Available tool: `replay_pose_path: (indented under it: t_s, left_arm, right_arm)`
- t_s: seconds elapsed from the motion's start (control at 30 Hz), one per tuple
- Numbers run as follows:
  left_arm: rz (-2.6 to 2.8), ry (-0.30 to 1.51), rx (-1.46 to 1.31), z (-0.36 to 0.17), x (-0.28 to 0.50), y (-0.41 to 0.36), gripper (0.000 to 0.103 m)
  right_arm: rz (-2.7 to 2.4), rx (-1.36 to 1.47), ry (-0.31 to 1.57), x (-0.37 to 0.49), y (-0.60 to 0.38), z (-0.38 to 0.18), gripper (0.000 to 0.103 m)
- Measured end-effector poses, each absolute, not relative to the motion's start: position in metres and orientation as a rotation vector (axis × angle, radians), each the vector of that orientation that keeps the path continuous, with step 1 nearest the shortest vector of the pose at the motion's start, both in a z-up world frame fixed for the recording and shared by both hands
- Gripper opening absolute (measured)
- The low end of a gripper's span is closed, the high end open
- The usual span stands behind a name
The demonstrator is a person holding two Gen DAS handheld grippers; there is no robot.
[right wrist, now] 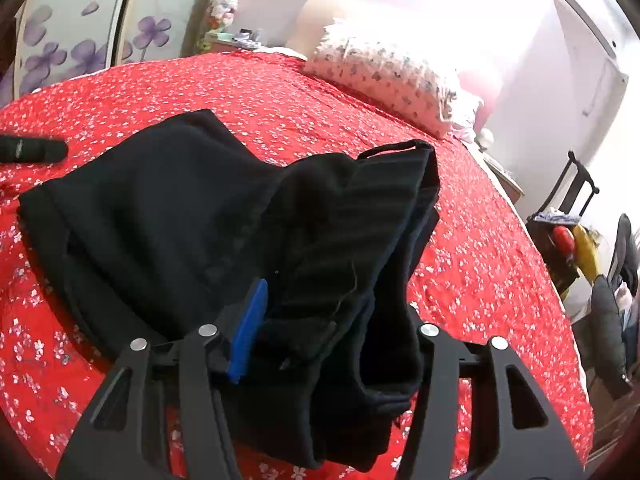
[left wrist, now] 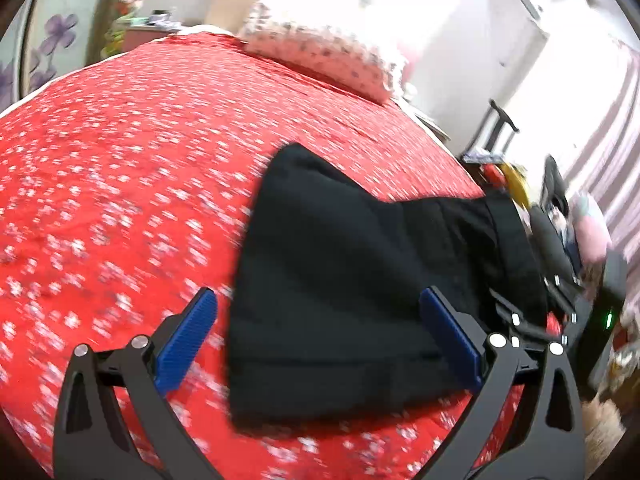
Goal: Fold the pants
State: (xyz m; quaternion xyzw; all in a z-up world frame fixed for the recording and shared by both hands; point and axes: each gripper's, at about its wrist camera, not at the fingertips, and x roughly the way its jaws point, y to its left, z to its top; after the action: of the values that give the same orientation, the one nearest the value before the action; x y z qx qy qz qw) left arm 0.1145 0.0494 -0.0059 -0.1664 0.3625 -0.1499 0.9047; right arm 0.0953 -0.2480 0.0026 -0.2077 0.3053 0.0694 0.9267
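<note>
Black pants [left wrist: 340, 280] lie partly folded on a red bedspread with small white flowers [left wrist: 120, 160]. My left gripper [left wrist: 320, 332] is open and empty, its blue pads [left wrist: 188, 340] spread wide just above the near edge of the folded part. In the right wrist view my right gripper [right wrist: 320, 320] holds a bunched part of the pants [right wrist: 180, 220] near the ribbed waistband [right wrist: 384, 200]. Its left blue pad [right wrist: 250, 328] presses the cloth; the right finger is hidden behind fabric. The waistband end is lifted off the bed.
A floral pillow [right wrist: 392, 76] lies at the head of the bed. The left gripper's black tip [right wrist: 32, 150] shows at the left edge of the right wrist view. A suitcase and cluttered items [right wrist: 568, 236] stand beside the bed on the right. A flowered wardrobe [right wrist: 72, 40] stands behind.
</note>
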Motion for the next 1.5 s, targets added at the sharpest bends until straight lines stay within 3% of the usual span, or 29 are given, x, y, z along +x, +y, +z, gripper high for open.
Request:
replay_pose_path:
  t_s: [0.2,0.3,0.4,0.53,0.73,0.83,0.97,1.07,1.13,1.2,1.3,1.4,1.5]
  left_arm:
    - [-0.245,0.781,-0.419,-0.001,0.137,0.082,0.101]
    - [-0.256,0.824,-0.416,-0.005,0.148,0.084,0.101]
    - [-0.323,0.910,-0.415,-0.011,0.167,0.079,0.101]
    - [-0.375,1.026,-0.395,-0.020,0.198,0.072,0.101]
    - [-0.493,1.161,-0.476,-0.033,0.231,0.059,0.100]
    - [-0.549,1.209,-0.497,-0.041,0.238,0.047,0.096]
    - [-0.536,1.217,-0.501,-0.049,0.242,0.037,0.095]
    - [-0.521,1.209,-0.522,-0.050,0.241,0.035,0.074]
    - [-0.516,1.206,-0.507,-0.049,0.242,0.033,0.066]
    - [-0.506,1.198,-0.501,-0.047,0.240,0.035,0.049]
    - [-0.506,1.173,-0.512,-0.042,0.236,0.038,0.028]
    - [-0.526,1.142,-0.505,-0.034,0.232,0.041,0.018]
    - [-0.533,1.111,-0.471,-0.024,0.229,0.038,0.014]
  right_arm:
    - [0.065,-0.767,0.501,0.075,-0.200,-0.014,0.054]
    - [0.126,-0.497,0.593,0.091,-0.230,-0.002,0.054]
    - [0.244,0.019,0.745,0.120,-0.301,0.003,0.052]
    - [0.325,0.382,0.780,0.130,-0.351,-0.012,0.050]
    - [0.329,0.432,0.771,0.133,-0.353,-0.019,0.051]
    - [0.329,0.507,0.799,0.134,-0.363,-0.028,0.061]
    - [0.348,0.682,0.836,0.142,-0.379,-0.048,0.064]
    - [0.381,0.754,0.845,0.146,-0.383,-0.057,0.064]
    - [0.390,0.772,0.857,0.148,-0.383,-0.058,0.063]
    - [0.399,0.776,0.864,0.155,-0.382,-0.056,0.045]
    - [0.420,0.815,0.844,0.151,-0.384,-0.055,0.039]
    - [0.441,0.847,0.812,0.144,-0.386,-0.053,0.038]
    - [0.464,0.887,0.795,0.144,-0.387,-0.048,0.037]
